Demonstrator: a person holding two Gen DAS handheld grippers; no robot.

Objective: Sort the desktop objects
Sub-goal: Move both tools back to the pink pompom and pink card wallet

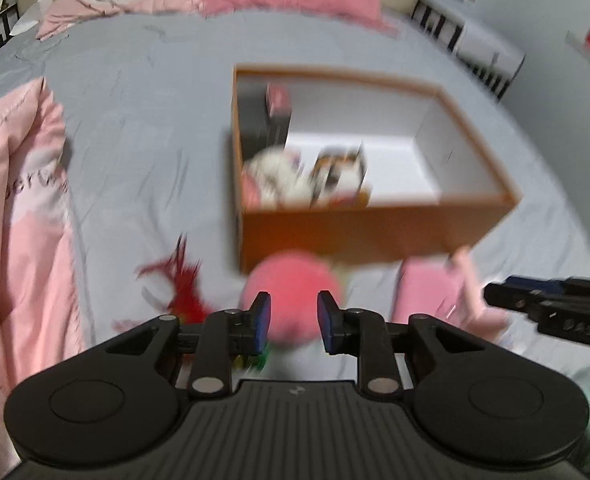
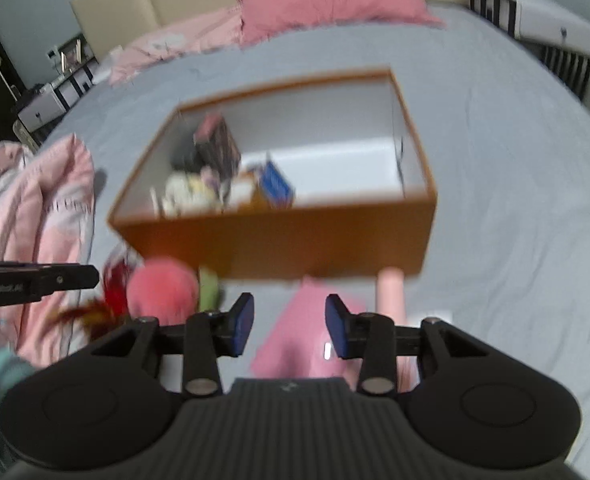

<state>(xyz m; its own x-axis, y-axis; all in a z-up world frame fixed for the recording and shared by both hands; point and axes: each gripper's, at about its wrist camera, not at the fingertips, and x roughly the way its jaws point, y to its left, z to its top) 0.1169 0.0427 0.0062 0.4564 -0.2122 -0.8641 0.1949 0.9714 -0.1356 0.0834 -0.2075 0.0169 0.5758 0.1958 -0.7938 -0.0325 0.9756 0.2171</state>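
Left gripper hung with its claw wide over the pink ball, apparently lining up a grab. Right gripper, also wide, hovered above the pink pouch. Both lay near the brown box, left and right. Ball looked round, fuzzy, blurred.

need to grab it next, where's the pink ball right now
The pink ball lies on the grey bed just in front of the brown box, straight ahead of the open left gripper, with the red feathery toy to its left.

Ball in front of box, on bed.
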